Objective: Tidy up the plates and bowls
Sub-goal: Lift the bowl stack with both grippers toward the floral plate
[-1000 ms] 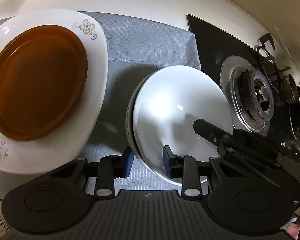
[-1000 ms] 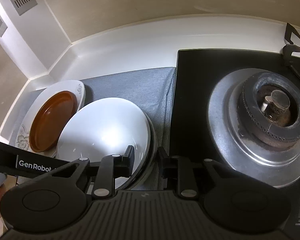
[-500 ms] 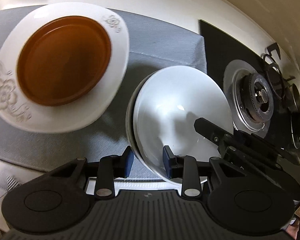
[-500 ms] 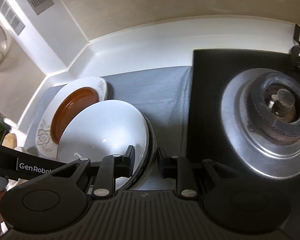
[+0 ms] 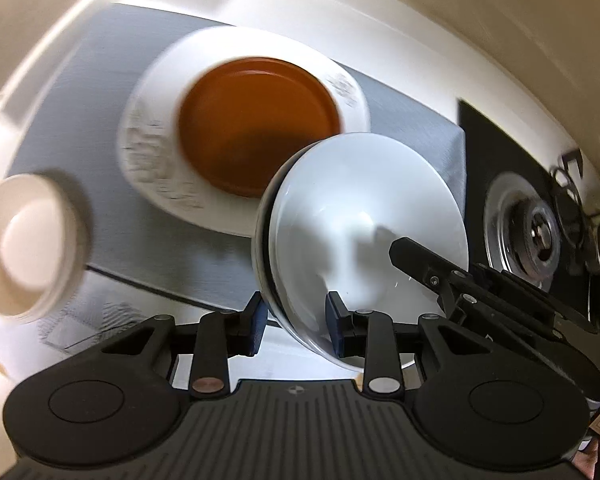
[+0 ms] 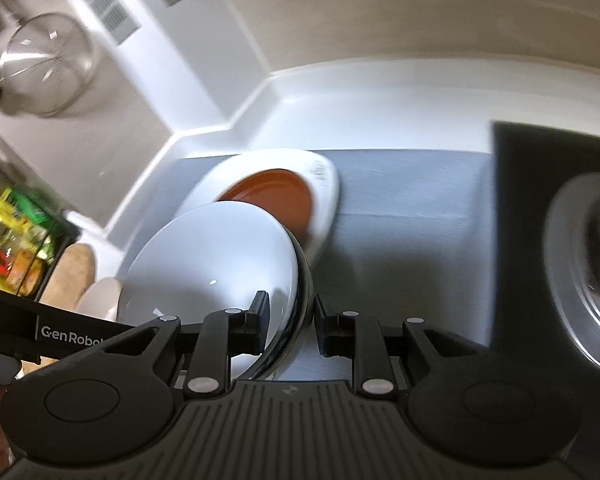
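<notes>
My left gripper (image 5: 296, 322) and right gripper (image 6: 290, 326) both clamp the white bowl (image 5: 364, 232) near the brown plate (image 5: 256, 124); only the right view shows a strainer (image 6: 46, 64).

1. The white bowl (image 5: 364, 216) is glossy and deep, with a dark outer rim line. It is tilted up off the grey mat, its hollow facing the cameras. Its near rim sits between the fingers of the left claw (image 5: 296, 324) and, on the opposite side, between those of the right claw (image 6: 290, 328).
2. The brown plate (image 5: 256, 124) is round and shallow, lying flat inside the larger plate.
3. The white floral plate (image 5: 152, 160) carries a grey flower pattern on its rim and rests on the mat behind the bowl, partly hidden by it.
4. A small cream bowl (image 5: 28, 244) stands at the left, blurred.
</notes>
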